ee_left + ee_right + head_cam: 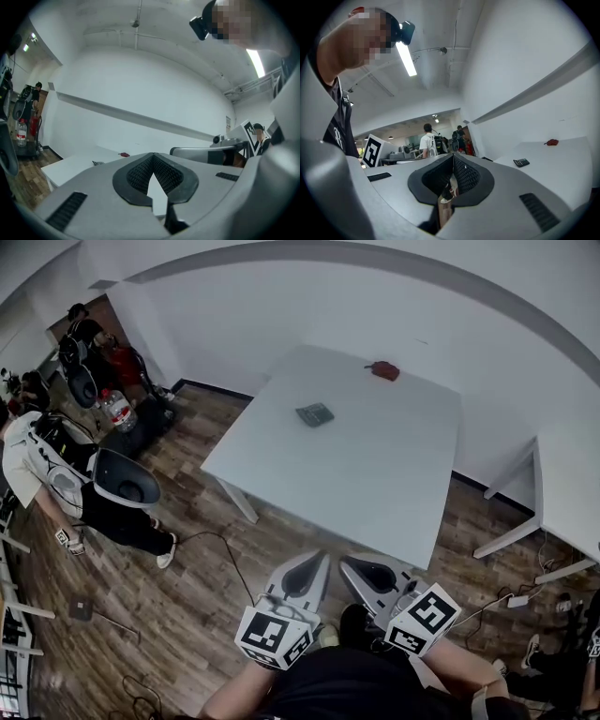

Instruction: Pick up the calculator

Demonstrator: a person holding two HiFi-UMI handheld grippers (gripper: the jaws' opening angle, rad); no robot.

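Observation:
The calculator (315,414) is small and dark, lying flat on the far half of a white table (375,484). It shows tiny in the left gripper view (98,163) and in the right gripper view (521,162). My left gripper (320,559) and right gripper (347,562) are side by side close to my body, over the wood floor, short of the table's near edge. The tips of each gripper's jaws meet with nothing between them, as the left gripper (153,154) and right gripper (453,155) views show.
A small red object (383,370) lies near the table's far edge. A second white table (572,484) stands at the right. At the left are people, dark chairs (127,482) and a water bottle (117,411). Cables (220,549) trail over the floor.

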